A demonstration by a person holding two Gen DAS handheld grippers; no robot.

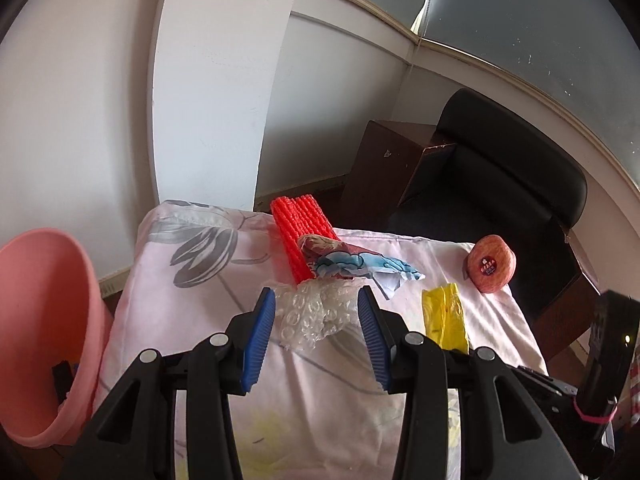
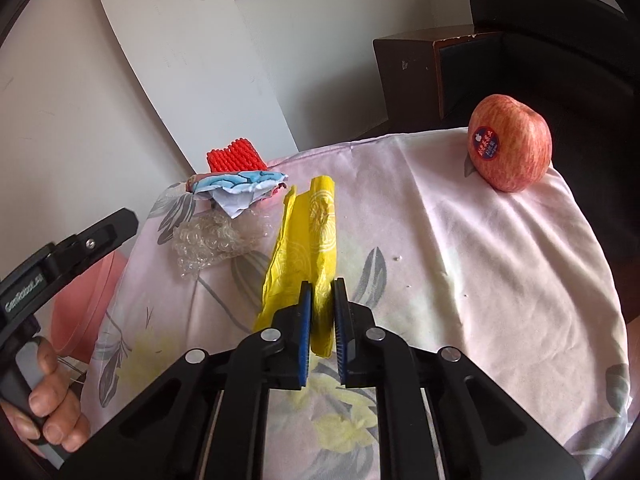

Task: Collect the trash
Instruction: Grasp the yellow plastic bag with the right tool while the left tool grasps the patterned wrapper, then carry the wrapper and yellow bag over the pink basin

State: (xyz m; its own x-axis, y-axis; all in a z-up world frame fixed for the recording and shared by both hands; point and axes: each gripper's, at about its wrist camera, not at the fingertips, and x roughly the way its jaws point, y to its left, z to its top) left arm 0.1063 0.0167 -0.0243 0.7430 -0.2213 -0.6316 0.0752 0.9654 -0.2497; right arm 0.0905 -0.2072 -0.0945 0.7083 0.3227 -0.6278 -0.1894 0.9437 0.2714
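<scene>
My right gripper [image 2: 322, 283] is shut on the near end of a crumpled yellow wrapper [image 2: 308, 232], which lies on the floral cloth [image 2: 460, 260]. In the left wrist view the yellow wrapper [image 1: 444, 316] lies right of my left gripper [image 1: 316, 291]. That gripper stands open, with a clear wad of bubble wrap [image 1: 308, 312] between its blue pads [image 1: 260, 332]; the pads do not press on it. Behind the wad lie a torn blue-and-white paper wrapper [image 1: 360, 266] and a red foam net [image 1: 298, 232]. A pink bin [image 1: 44, 320] stands beside the table's left edge.
A red apple [image 2: 510, 148] with a sticker sits at the cloth's far right corner. A black chair [image 1: 500, 184] and a brown cabinet [image 1: 384, 168] stand beyond the table. A white wall panel [image 1: 216, 80] rises behind. A hand [image 2: 52, 400] grips the left gripper's handle.
</scene>
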